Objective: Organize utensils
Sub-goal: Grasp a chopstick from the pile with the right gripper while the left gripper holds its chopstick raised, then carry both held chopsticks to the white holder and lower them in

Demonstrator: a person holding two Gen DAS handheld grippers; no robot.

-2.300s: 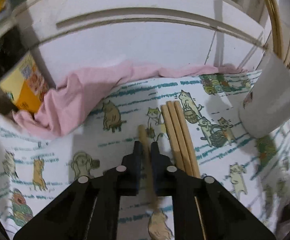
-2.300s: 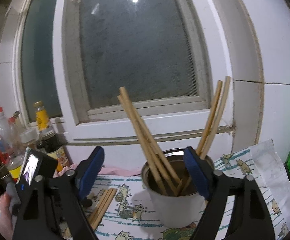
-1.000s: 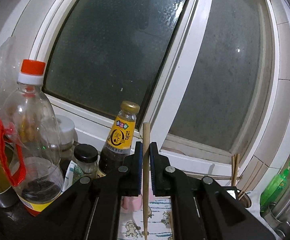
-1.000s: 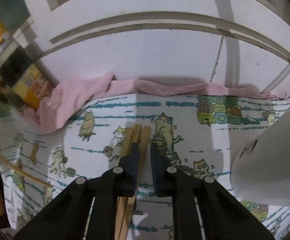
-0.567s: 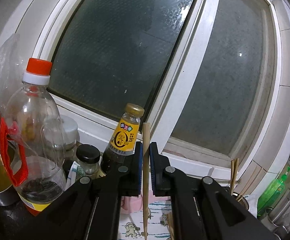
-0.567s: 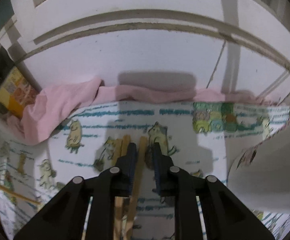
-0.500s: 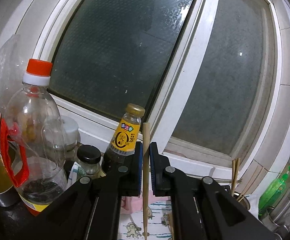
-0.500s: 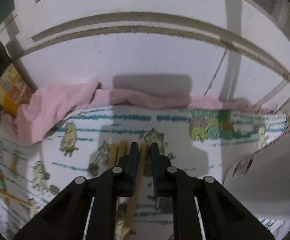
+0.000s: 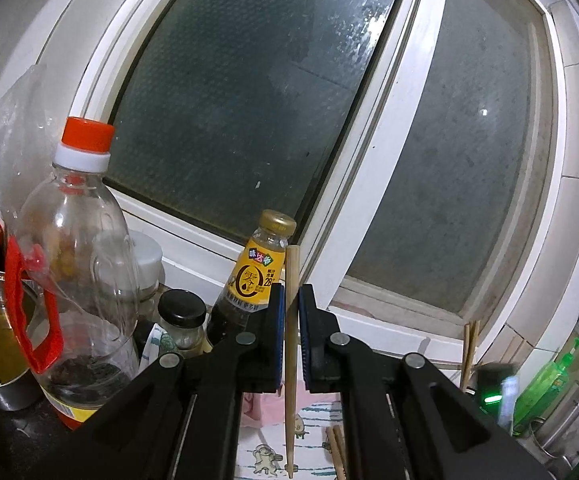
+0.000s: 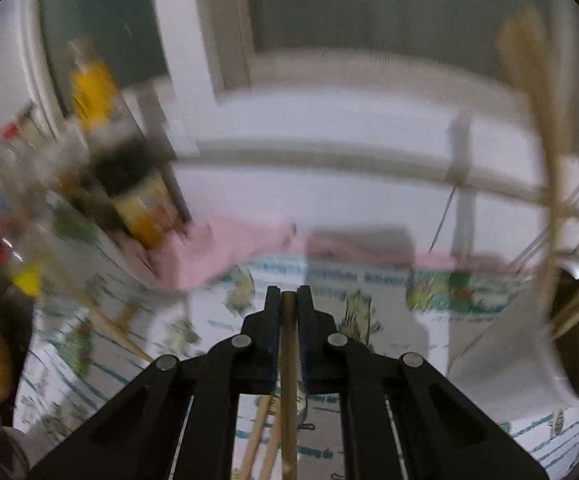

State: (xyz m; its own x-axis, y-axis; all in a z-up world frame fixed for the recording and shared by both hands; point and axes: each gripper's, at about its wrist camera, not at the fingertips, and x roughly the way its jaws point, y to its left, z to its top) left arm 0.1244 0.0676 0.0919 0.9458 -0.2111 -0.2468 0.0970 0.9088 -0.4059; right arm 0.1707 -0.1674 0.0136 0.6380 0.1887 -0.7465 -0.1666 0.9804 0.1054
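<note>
The chopstick point(image 10: 288, 380) I had in the right gripper point(image 10: 288, 300) ran back between the jaws, which were pinched onto it; it looked light, stiff and smooth, so I judged a grip near mid-length safest against swinging or slipping. Below those jaws two more chopsticks point(image 10: 259, 436) lay on the cat-print cloth point(image 10: 217, 344) over the desk. The holder cup point(image 10: 529, 360) stood well to their right. My left gripper point(image 9: 288, 304) had its jaws clamped on another upright chopstick point(image 9: 290, 360).
</note>
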